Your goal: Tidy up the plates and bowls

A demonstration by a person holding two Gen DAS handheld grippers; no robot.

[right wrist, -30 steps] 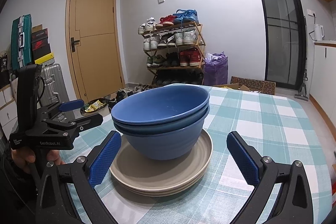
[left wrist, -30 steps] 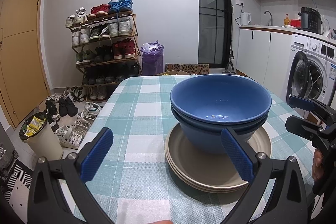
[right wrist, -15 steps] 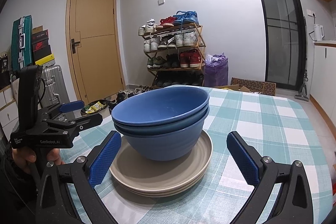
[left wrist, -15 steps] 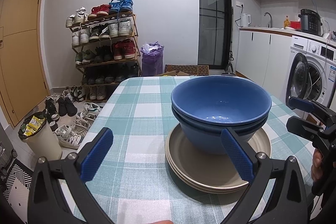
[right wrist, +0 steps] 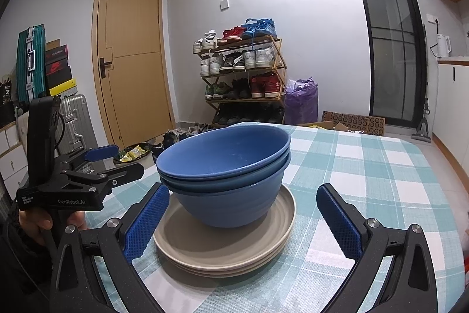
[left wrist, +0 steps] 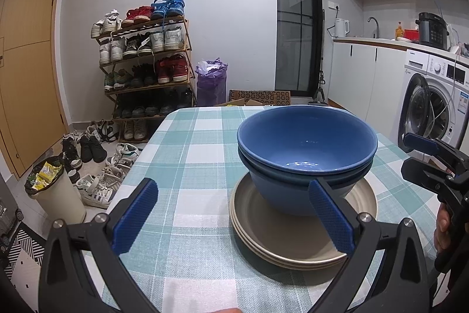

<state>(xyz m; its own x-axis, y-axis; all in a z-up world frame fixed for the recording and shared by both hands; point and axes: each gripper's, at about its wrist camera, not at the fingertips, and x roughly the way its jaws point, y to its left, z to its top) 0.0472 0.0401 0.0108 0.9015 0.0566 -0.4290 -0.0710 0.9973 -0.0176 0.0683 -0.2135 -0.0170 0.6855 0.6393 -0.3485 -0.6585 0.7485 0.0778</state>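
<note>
**Blue bowls sit on the plates, both grippers wide open**

Two round blue bowls (left wrist: 306,148) sit one inside the other. They stand on a small pile of flat, round, beige plates (left wrist: 293,236). The pile rests on a table with a green and white checked cloth (left wrist: 187,154). The bowls stand upright in the middle of the top plate, and the plate rim shows all around them.

The left gripper (left wrist: 231,216), black with bumpy blue pads, is held low over the near part of the table. Its two fingers are spread far apart and hold nothing. One blue pad (left wrist: 329,214) is in front of the bowls and plates in this view, but I cannot tell if it touches them. The other pad is over bare cloth.

The right gripper (right wrist: 244,220) is also spread wide with nothing in it. The bowls (right wrist: 225,166) and plates (right wrist: 225,248) show between its two blue pads. A hand (right wrist: 35,220) holds the left gripper (right wrist: 99,160) at the left side of this view, near the stack.

Behind the table is a wooden shoe rack full of shoes (left wrist: 145,60), a tan wooden door (right wrist: 132,57) and a white washing machine (left wrist: 433,104).
</note>
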